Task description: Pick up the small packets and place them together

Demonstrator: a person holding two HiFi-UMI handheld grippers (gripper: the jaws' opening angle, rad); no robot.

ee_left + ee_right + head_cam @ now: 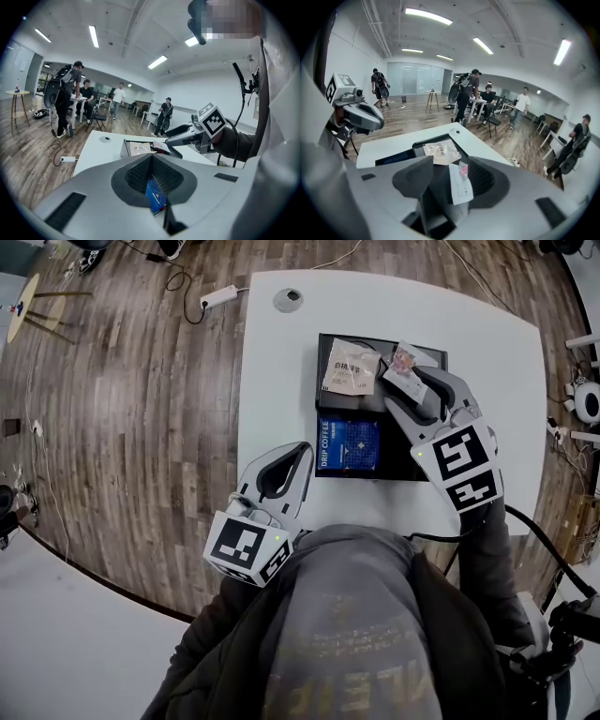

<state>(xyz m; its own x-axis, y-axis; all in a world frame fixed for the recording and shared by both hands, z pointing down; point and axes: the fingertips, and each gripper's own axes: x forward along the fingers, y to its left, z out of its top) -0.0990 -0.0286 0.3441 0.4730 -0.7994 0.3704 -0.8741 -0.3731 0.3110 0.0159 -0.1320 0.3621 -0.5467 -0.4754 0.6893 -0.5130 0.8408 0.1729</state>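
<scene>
1. We are looking down on a white surface (487, 352) that is carrying a black tray (375, 337).
2. A beige packet (349, 367) is lying in the tray's far left corner. A blue drip-coffee packet (349, 442) is lying flat nearer to us on the same side, close to the beige one but not touching it.
3. The right gripper (401, 388) is hovering over the tray's right side and pointing down towards its far edge. Its fingers are standing spread apart.
4. A white packet with pink print (460, 185) is standing on edge between those spread fingers, close against the right-hand one. We cannot tell whether it is touching that finger. From above, its far end is poking past the fingertips, just beside the beige packet.
5. The left gripper (302, 450) is hanging over the near left part of the surface, just left of the tray. Its fingers are pressing together at the tips.
6. A small blue packet (156, 197) is sitting edge-on between the left fingers, caught behind the tips.
</scene>
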